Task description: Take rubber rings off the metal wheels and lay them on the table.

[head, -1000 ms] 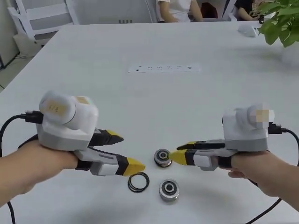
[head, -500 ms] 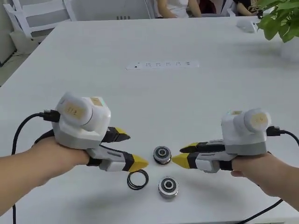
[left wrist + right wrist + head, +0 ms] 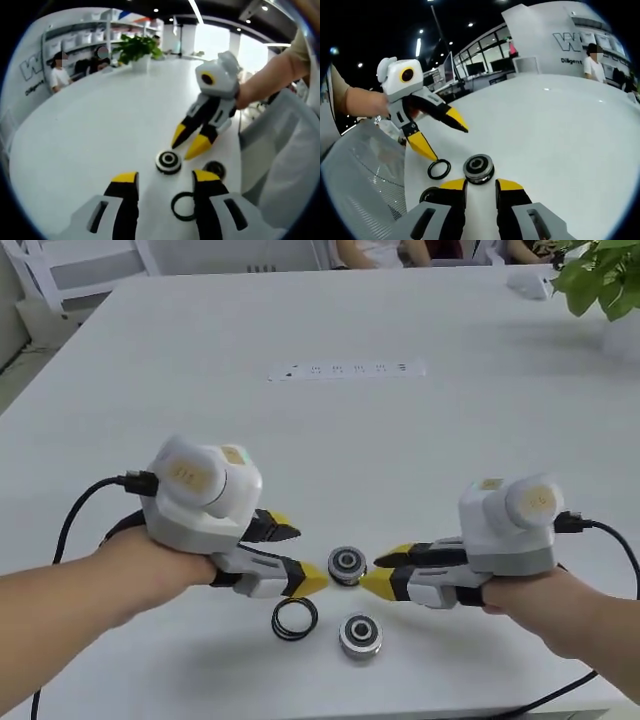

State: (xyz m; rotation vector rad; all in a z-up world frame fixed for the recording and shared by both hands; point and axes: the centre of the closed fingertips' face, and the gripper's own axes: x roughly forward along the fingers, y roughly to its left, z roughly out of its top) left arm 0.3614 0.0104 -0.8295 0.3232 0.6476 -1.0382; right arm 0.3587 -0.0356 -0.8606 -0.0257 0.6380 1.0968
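So: white table (image 3: pixel 300 330), power strip (image 3: pixel 347 369) at 12 o'clock, plant (image 3: pixel 600 280) at 2. Left gripper (image 3: pixel 303 556) spread wide, right gripper (image 3: pixel 378 572) slightly parted, flanking a metal wheel (image 3: pixel 347 565).

White table (image 3: pixel 420 460), two wheels (image 3: pixel 347 565) (image 3: pixel 360 635), rubber rings (image 3: pixel 294 618), socket strip (image 3: pixel 347 370)

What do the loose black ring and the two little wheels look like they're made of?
Loose ring: thin, matte black, likely rubber. Far wheel: glinting silver face, so metal, with a dark outer band, probably rubber. Near wheel: bright silver, metal; rim hard to tell.
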